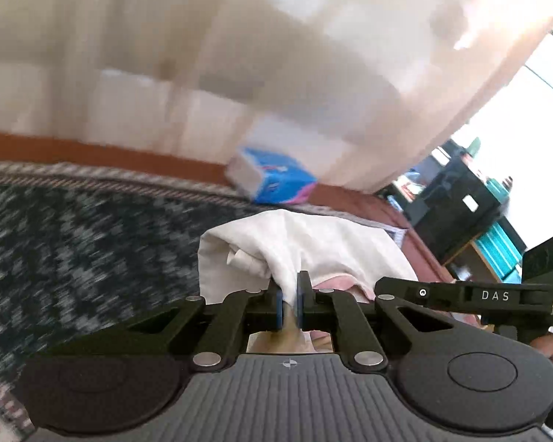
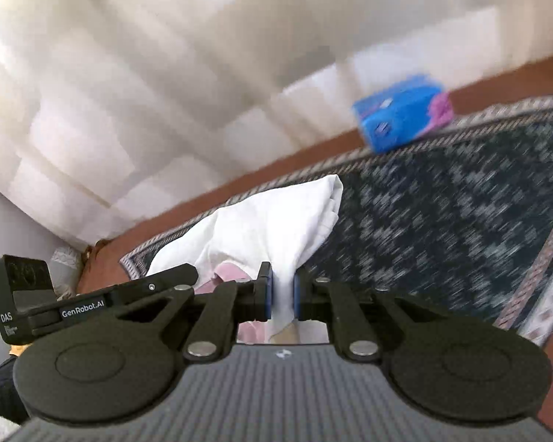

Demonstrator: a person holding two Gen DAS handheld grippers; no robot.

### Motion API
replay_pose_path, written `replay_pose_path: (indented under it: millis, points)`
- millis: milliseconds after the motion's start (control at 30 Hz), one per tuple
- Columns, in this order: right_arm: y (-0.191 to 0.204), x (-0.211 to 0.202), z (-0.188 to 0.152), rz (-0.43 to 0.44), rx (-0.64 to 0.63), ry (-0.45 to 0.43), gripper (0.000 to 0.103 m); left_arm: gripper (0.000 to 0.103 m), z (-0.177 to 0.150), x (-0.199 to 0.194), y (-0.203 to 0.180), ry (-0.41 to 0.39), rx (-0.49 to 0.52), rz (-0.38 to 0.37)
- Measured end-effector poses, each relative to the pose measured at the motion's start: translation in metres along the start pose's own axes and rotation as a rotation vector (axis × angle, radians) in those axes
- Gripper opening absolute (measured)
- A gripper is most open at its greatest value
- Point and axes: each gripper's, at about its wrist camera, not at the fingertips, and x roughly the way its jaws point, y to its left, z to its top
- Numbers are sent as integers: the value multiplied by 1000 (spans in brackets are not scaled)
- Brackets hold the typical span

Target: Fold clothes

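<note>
A white garment with a pink part underneath hangs bunched over a dark patterned cloth. My left gripper is shut on a pinch of the white fabric. In the right wrist view the same white garment trails away from my right gripper, which is shut on another edge of it. The pink part shows to the left of the right gripper's fingers. Each gripper's black body appears at the edge of the other's view.
A blue and pink tissue pack lies at the far edge of the brown table, seen too in the right wrist view. Pale curtains hang behind. Black and teal shelving stands at right. Both views are motion-blurred.
</note>
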Motion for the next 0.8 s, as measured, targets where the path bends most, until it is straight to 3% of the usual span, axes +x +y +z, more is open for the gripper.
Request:
replay_pose_path:
  millis: [267, 567, 800]
  points:
    - [-114, -47, 64, -7, -36, -12, 12, 2, 13, 82, -107, -33, 57, -12]
    - [-242, -99, 135, -15, -75, -25, 12, 3, 26, 223, -223, 14, 63, 52]
    - [-329, -87, 176, -78, -36, -4, 12, 3, 44, 326, -250, 76, 77, 94]
